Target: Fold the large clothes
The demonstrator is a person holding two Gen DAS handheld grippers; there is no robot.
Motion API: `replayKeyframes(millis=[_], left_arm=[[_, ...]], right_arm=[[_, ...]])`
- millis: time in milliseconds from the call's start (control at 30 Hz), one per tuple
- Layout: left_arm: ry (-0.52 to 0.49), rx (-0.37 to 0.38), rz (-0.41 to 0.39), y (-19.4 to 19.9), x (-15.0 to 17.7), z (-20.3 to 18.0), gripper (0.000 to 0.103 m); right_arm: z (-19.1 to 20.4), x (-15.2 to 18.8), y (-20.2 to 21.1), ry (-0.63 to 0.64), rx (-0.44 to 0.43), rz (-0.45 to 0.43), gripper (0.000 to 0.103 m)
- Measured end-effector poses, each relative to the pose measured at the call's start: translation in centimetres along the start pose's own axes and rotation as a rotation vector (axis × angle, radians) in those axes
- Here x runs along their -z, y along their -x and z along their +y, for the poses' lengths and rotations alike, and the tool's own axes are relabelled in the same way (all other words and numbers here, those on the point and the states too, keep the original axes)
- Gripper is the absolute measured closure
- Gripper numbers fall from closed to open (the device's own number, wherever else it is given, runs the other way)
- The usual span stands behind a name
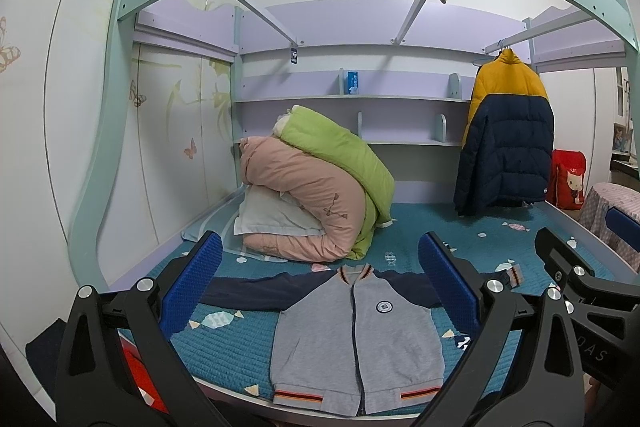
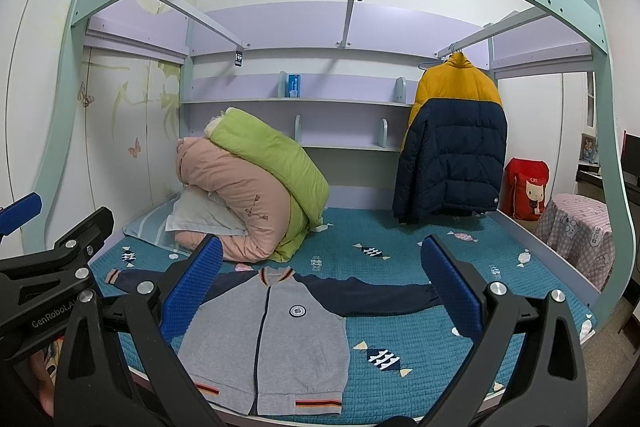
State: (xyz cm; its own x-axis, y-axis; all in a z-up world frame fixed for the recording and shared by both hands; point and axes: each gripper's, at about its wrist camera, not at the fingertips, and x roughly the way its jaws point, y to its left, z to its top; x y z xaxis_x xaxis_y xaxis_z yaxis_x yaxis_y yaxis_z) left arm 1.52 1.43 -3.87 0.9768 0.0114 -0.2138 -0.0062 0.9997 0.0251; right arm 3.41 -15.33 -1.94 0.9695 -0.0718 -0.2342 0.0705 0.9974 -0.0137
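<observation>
A grey zip jacket [image 1: 352, 339] with navy sleeves and a striped hem lies flat, face up, on the teal bed cover [image 1: 224, 351], both sleeves spread sideways. It also shows in the right wrist view [image 2: 276, 339]. My left gripper [image 1: 320, 279] is open and empty, held above the jacket's near end. My right gripper [image 2: 324, 287] is open and empty, held above the jacket and its right sleeve [image 2: 380, 293]. Each gripper's black frame shows at the edge of the other's view.
Rolled pink and green quilts [image 1: 320, 187] and a pillow [image 1: 268, 215] sit at the bed's back left. A yellow and navy puffer jacket [image 1: 508, 135] hangs at the back right. Shelves [image 1: 352, 99] line the back wall. A red bag [image 2: 526, 189] and a checked cloth-covered stand [image 2: 580, 239] are right of the bed.
</observation>
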Motion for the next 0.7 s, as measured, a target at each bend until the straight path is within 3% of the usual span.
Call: replayKeyframes(millis=[700], left_arm=[[-0.009, -0.001, 0.037, -1.3, 0.6, 0.6, 0.005]], right_arm=[[0.7, -0.1, -1.5, 0.004, 0.004, 0.038, 0.007]])
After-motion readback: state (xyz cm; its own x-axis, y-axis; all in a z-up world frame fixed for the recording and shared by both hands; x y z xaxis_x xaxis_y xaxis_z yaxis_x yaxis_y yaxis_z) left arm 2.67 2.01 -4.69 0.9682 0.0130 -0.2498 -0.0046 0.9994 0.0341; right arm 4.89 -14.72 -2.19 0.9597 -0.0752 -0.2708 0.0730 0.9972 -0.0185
